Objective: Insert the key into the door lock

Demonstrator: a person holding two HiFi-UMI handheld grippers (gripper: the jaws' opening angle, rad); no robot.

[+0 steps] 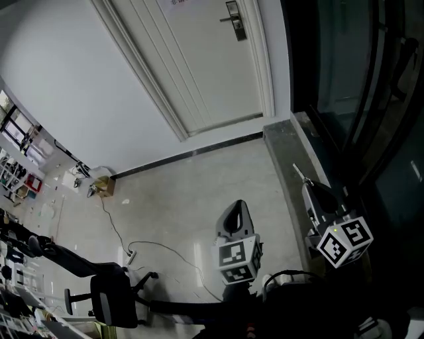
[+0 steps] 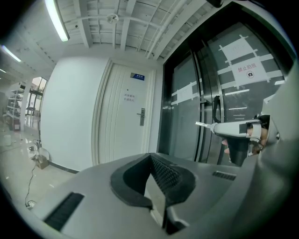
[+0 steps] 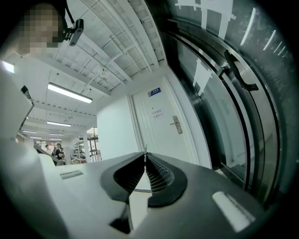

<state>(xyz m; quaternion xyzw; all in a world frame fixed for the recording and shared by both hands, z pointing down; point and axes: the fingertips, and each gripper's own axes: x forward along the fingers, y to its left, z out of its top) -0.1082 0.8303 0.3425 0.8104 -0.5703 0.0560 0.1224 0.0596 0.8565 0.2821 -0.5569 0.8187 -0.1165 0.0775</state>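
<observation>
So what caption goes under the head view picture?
Right claw pinches a thin silver metal key, facing the closed white panelled door.

Pale floor (image 1: 199, 189) (cable (image 1: 156, 243), office chair (image 1: 111, 299))

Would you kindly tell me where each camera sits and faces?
Head view: on the person's head, facing steeply down at floor and white door; left gripper and right gripper show.
Left gripper view: on the left gripper, along its shut jaws toward the door; right gripper holding the key shows.
Right gripper view: on that gripper, along jaws shut on the key, toward the door.
Shared: all three show the door handle.
</observation>
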